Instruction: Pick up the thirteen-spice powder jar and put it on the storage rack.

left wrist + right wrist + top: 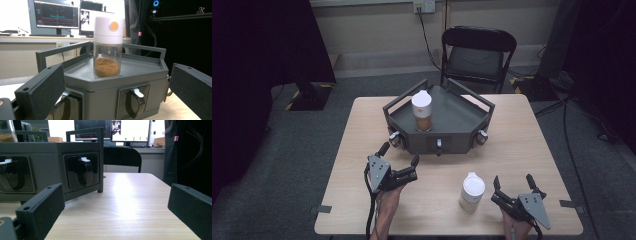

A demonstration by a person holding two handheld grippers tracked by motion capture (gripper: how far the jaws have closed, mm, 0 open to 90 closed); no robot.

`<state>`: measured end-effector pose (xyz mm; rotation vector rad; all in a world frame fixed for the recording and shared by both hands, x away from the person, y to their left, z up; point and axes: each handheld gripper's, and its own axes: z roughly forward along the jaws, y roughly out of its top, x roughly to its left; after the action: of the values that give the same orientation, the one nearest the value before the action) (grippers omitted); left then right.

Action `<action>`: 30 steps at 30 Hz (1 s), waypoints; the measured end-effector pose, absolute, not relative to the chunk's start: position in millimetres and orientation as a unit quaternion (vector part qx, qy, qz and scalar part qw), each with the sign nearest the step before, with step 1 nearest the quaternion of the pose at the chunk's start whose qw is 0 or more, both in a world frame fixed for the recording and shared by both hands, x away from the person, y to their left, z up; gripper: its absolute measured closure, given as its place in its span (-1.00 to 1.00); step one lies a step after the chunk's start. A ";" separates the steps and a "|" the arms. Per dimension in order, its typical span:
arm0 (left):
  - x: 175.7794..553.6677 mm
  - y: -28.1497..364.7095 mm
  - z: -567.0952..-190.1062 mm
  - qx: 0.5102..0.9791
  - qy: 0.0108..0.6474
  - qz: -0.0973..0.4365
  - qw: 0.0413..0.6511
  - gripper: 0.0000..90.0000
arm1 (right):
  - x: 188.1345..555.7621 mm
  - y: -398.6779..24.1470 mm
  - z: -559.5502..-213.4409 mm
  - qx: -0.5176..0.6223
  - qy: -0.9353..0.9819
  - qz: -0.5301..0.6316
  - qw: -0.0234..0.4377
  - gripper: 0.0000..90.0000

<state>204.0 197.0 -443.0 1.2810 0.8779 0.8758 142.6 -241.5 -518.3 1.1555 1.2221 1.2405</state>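
Found the left gripper [400, 152] spread wide and empty, just in front of the tray [462, 117] at its left front corner. Pointed its jaws straight at the tray, with the spice jar [422, 112] framed between them in the left gripper view. Probably lined up that way either to watch the jar or to reach for it.

Found the right gripper [512, 179] equally wide open and gripping nothing, well in front of the tray toward its right side, low over the table [362, 130]. Aimed its jaws past the tray's right front corner rather than at anything to grasp.

Noted a second jar [472, 191], white-capped, upright in front of the tray and just left of the right gripper, apart from its jaws. Judged this jar the next thing to be picked up, likely for a place on the tray beside the first.

Saw the spice jar upright on the tray's left half, brown powder at its bottom, white cap on. Left bare the tray's right half, presumably room for the second jar.
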 end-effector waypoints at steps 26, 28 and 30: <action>169.5 187.4 -503.4 0.554 0.395 0.411 0.606 -1.00 | 142.8 -241.4 -518.1 0.478 0.506 0.512 0.502 -1.00; 170.5 187.9 -505.6 0.557 0.397 0.408 0.605 -1.00 | 142.7 -241.3 -518.2 0.478 0.506 0.513 0.502 -1.00; 170.2 186.4 -508.2 0.559 0.396 0.412 0.600 -1.00 | 142.7 -240.9 -518.1 0.479 0.506 0.512 0.503 -1.00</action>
<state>170.2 186.4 -508.2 1.2961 0.9176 0.9558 142.7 -240.9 -518.1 1.1569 1.2212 1.2366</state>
